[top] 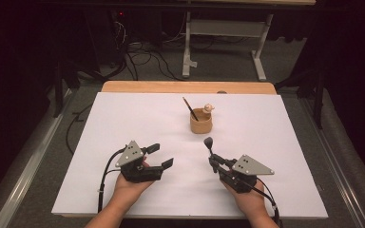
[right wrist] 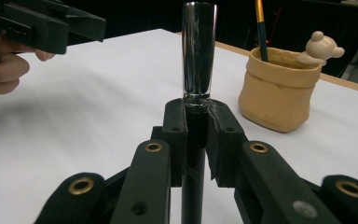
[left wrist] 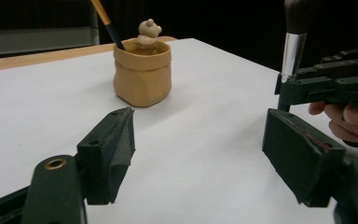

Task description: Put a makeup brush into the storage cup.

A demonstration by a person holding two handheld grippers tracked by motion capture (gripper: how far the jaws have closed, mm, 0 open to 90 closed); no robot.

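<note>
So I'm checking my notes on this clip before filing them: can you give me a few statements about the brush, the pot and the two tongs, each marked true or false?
1. The right tongs are clamped on the makeup brush, which stands upright. True.
2. The left tongs hold a pencil. False: their jaws stand apart with nothing between them.
3. The tan pot lies tipped on its side. False: it stands upright on the white sheet.
4. A small bear figure sits at the pot's rim. True.
5. A thin brush leans in the pot. True.
6. The makeup brush is already in the pot. False: it is held in front of it, apart.
</note>
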